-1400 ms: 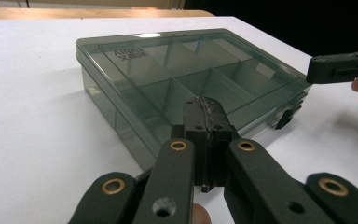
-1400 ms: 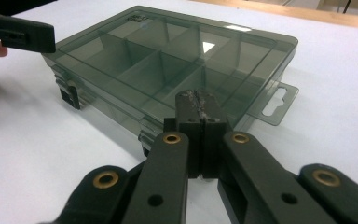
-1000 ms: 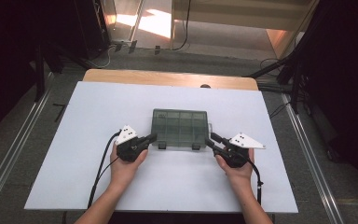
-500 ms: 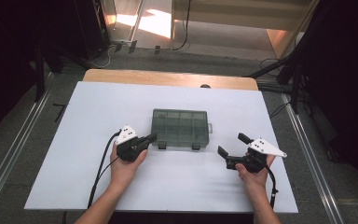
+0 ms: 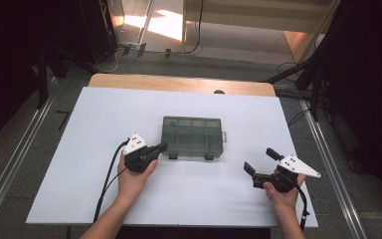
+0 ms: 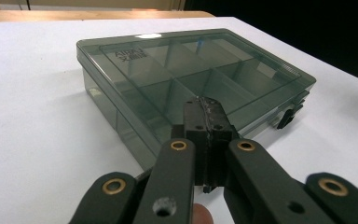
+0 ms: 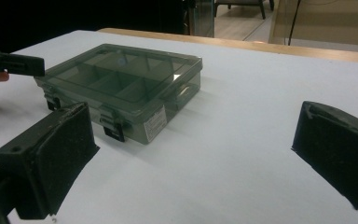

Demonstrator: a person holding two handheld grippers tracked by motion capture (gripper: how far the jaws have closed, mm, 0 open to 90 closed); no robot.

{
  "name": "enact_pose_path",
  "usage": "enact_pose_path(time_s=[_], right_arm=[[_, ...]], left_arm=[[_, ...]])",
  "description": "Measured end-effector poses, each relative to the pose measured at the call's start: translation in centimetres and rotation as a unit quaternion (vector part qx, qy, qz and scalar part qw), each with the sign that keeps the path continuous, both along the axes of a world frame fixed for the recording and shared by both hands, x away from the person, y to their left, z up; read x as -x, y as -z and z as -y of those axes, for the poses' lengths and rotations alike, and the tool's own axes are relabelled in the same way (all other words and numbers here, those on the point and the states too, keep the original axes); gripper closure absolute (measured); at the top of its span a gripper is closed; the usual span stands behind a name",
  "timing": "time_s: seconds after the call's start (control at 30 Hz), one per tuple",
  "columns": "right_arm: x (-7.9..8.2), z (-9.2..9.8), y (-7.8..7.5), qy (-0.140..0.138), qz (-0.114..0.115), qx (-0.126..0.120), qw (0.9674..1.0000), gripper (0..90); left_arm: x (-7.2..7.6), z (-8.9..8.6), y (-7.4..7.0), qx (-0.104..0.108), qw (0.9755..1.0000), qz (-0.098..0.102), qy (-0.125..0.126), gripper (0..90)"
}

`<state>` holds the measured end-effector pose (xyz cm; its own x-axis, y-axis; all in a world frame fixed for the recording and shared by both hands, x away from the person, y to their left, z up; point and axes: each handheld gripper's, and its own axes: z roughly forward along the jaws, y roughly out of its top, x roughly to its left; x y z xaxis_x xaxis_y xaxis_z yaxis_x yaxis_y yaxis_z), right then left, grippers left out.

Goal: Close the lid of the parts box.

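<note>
Smoky grey translucent plastic makes up the flat compartment box (image 5: 192, 137), which lies lid-down-shut near the middle of the white counter (image 5: 79, 164), its two dark latches (image 5: 209, 156) on the side facing the person. Dividers show through the clear lid, splitting the inside into several cells.

At the box's near left corner sits the left tool (image 5: 160, 148), its black jaws clenched tight together with nothing between them; in the left gripper view (image 6: 204, 112) the joined tips rest at or just over the lid's edge, though actual contact cannot be told.

Well apart from the box, toward the counter's near right corner, the right tool (image 5: 261, 160) is released. Its jaws have just been opening and now stand wide, with bare counter between the padded faces (image 7: 65, 154).
</note>
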<state>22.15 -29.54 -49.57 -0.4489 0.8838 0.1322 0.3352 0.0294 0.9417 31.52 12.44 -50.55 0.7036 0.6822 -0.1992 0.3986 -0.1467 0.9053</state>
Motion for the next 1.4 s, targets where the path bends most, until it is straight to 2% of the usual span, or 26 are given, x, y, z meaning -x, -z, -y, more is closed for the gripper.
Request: enact_pose_path(time_s=[0.67,0.87,0.97,1.07,1.2,1.27,1.37,1.4], right_arm=[[4.4,3.7,0.6,0.028,-0.01,0.006,0.9995,0.0],[5.0,4.5,1.0,0.034,-0.016,0.004,0.9993,0.0],[4.9,4.7,1.1,0.036,-0.017,-0.001,0.9992,0.0],[4.8,4.6,1.2,0.035,-0.018,-0.002,0.9992,0.0],[4.7,4.4,1.3,0.033,-0.02,0.002,0.9993,0.0],[4.7,4.4,1.3,0.032,-0.019,0.002,0.9993,0.0],[4.7,4.4,1.3,0.032,-0.018,0.004,0.9993,0.0],[4.7,4.4,1.3,0.033,-0.02,0.003,0.9993,0.0]], left_arm=[[0.0,0.0,0.0,0.002,1.0,-0.001,0.0,90.0],[0.1,0.0,0.0,-0.001,1.0,0.003,0.003,90.0],[0.0,0.0,0.0,0.003,1.0,0.0,0.004,90.0],[0.2,0.0,-0.3,-0.002,0.9999,-0.006,0.011,90.0],[0.5,-0.2,-0.7,-0.002,0.9998,0.001,0.019,89.7],[0.6,-0.3,-0.9,-0.002,0.9999,0.003,0.014,75.2],[0.8,-0.8,-1.2,0.012,0.9997,0.004,0.021,61.4],[1.0,-0.9,-1.2,0.016,0.9997,0.005,0.019,53.8]])
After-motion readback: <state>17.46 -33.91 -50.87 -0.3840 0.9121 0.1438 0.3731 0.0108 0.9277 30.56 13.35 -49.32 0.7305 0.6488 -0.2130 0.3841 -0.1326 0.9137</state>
